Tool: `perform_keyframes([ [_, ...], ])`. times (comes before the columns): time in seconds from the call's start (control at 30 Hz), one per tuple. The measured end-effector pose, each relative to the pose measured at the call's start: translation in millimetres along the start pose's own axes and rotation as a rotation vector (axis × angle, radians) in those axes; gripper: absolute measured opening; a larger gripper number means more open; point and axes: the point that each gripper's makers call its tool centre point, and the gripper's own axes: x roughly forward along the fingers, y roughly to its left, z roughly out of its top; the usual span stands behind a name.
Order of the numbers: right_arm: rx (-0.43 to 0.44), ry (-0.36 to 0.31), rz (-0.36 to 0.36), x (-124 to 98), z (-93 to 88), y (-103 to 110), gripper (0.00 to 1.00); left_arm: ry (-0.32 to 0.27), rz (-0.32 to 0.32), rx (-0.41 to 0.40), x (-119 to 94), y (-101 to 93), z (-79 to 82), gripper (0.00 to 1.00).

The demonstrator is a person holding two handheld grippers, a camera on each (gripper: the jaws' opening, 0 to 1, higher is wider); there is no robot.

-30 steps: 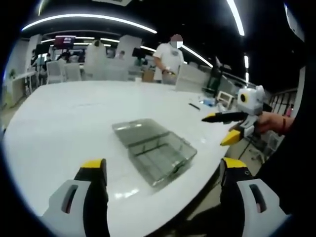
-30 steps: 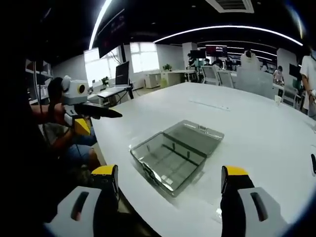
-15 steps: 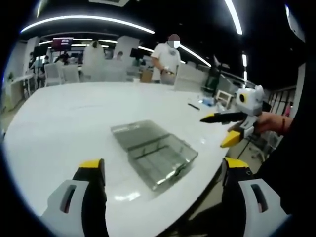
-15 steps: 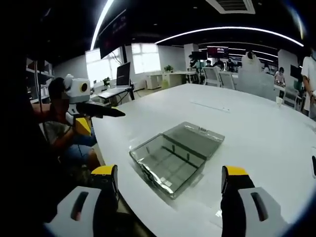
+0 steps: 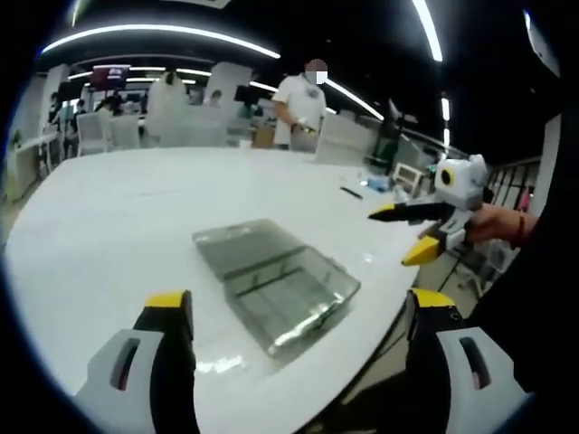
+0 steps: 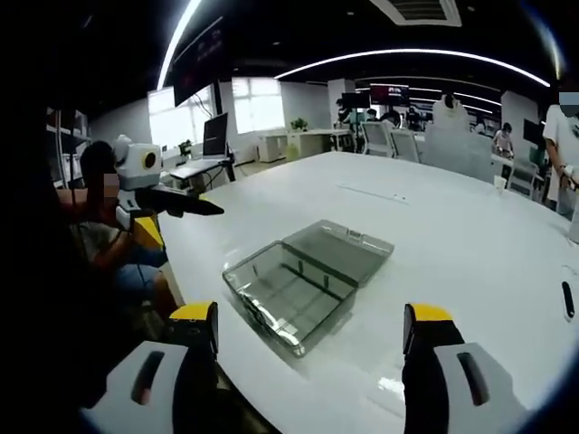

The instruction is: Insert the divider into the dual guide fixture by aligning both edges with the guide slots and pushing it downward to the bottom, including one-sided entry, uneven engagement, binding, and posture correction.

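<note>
A clear plastic box (image 5: 276, 291) lies open near the edge of the big white counter (image 5: 118, 208), its lid folded flat beside the tray. That tray looks to be the dual guide fixture; thin ribs run across its floor (image 6: 289, 294), but whether the divider is among them or somewhere else is too faint to tell through the clear plastic. Neither gripper carries anything. The left gripper (image 5: 294, 312) hangs above the near edge of the counter with its yellow-tipped jaws spread wide and empty. The right gripper (image 6: 308, 325) is held the same way, jaws parted with nothing between them. In each view the other gripper floats out to the side (image 5: 425, 231) (image 6: 158, 212), well apart from the box. A person in a white shirt (image 5: 298, 108) stands at the far side of the room.

As I judge it, the work has not started and the step in hand is the approach. To do it well, find the divider first and take it by its top edge, near the middle. Keep it upright and square to the slots, then lower it so both edges enter together. If one side catches, level it before pushing further
</note>
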Motion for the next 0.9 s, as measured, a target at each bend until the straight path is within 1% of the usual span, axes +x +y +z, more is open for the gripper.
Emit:
perform_keyframes([
  [0.2,-0.002,0.010,0.015,1.4,-2.2,3.0,0.83,-0.001,0.005,-0.001,-2.2,1.7,1.6,0.97],
  [0.23,-0.003,0.010,0.016,1.2,-2.2,3.5,0.83,-0.002,0.005,-0.002,3.4,0.5,3.3,0.96],
  [0.27,-0.003,0.008,0.018,0.5,-1.9,4.6,0.83,-0.005,0.005,-0.005,17.7,-2.3,7.8,0.96],
  [0.43,-0.011,0.011,0.021,-1.9,-2.5,7.2,0.83,-0.011,0.009,0.008,18.0,-0.6,5.4,0.95],
  [0.53,-0.017,0.016,0.017,-3.2,-3.2,8.3,0.83,-0.023,-0.005,0.009,20.4,-12.1,11.1,0.95],
  [0.67,-0.015,0.005,0.003,-8.1,-1.0,10.8,0.82,-0.012,-0.027,0.016,21.8,-20.6,9.3,0.95],
  [0.8,-0.020,0.021,-0.004,-13.1,-5.3,15.3,0.82,-0.009,-0.049,0.011,22.7,-25.0,8.1,0.95],
  [0.9,-0.020,0.031,-0.014,-18.6,-8.9,17.1,0.82,-0.005,-0.078,0.009,26.8,-29.2,7.6,0.95],
])
